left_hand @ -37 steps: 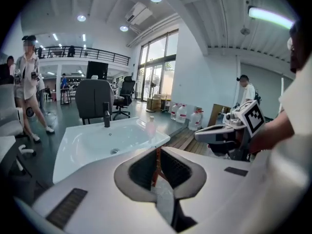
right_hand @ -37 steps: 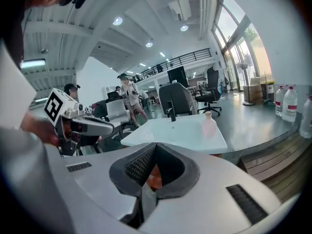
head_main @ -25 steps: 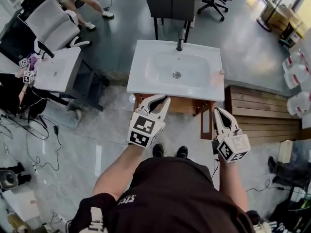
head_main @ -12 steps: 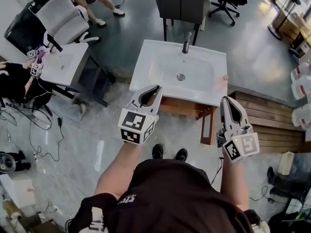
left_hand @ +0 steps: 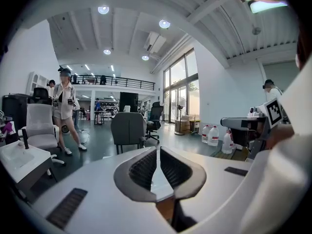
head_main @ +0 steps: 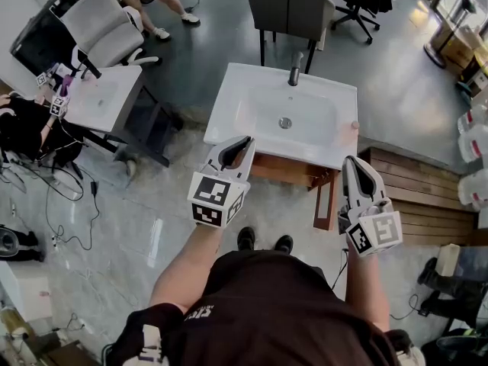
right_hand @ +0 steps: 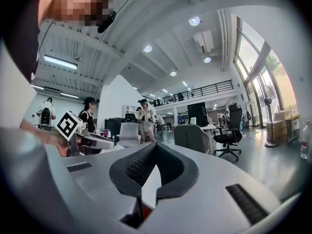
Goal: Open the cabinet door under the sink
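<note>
The white sink (head_main: 252,139) stands on a wooden cabinet (head_main: 278,170) just ahead of the person's feet. At the cabinet's right corner a wooden door panel (head_main: 324,200) sticks out toward me, swung away from the front. My left gripper (head_main: 245,142) hangs in the air over the sink's front left edge, jaws a narrow slit apart with nothing between them. In the left gripper view the sink top (left_hand: 158,179) shows through that slit. My right gripper (head_main: 352,162) floats right of the door panel, shut and empty. Both point roughly level toward the sink.
A black faucet (head_main: 295,67) rises at the sink's back, with a grey chair (head_main: 286,10) behind it. A second white sink stand (head_main: 99,97) and an office chair (head_main: 99,29) are at left, near people. A slatted wooden platform (head_main: 412,197) and water jugs (head_main: 473,143) lie right.
Both grippers have lifted and tipped up toward level over the first half second, then held still. The left one now overlaps the sink's front edge. Neither took hold of anything.
</note>
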The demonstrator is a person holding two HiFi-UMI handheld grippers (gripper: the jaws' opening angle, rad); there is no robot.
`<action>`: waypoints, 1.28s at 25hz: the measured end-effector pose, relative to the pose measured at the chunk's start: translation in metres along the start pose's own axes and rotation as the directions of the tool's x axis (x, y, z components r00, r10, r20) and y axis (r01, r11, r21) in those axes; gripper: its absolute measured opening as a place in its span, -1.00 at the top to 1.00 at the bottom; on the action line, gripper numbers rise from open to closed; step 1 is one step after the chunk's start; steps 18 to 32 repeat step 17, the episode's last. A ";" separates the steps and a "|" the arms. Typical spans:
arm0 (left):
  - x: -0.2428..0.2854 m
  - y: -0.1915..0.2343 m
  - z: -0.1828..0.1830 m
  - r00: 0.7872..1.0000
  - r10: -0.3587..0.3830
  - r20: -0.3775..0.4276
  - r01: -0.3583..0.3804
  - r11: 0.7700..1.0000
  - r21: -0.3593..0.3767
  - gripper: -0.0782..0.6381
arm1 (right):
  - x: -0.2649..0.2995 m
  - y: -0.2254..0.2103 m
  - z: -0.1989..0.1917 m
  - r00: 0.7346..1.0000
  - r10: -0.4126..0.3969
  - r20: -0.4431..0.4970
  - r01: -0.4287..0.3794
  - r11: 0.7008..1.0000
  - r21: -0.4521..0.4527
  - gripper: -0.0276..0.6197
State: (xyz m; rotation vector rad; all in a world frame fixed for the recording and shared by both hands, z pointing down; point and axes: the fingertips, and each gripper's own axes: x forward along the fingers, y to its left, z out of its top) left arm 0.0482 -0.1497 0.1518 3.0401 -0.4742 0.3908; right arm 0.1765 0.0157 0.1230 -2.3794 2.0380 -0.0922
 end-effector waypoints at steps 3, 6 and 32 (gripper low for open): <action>0.002 0.000 0.001 1.000 0.000 0.001 0.000 1.000 0.004 0.68 | 0.004 -0.001 0.002 1.000 0.007 0.002 -0.007 1.000 -0.001 0.88; 0.004 -0.001 0.001 1.000 -0.005 0.002 0.005 1.000 0.007 0.68 | 0.006 -0.002 0.003 1.000 0.009 0.002 -0.009 1.000 0.002 0.88; 0.006 0.015 0.007 1.000 0.020 0.013 -0.020 1.000 0.000 0.68 | 0.017 -0.006 0.007 1.000 0.011 0.009 -0.011 1.000 0.011 0.88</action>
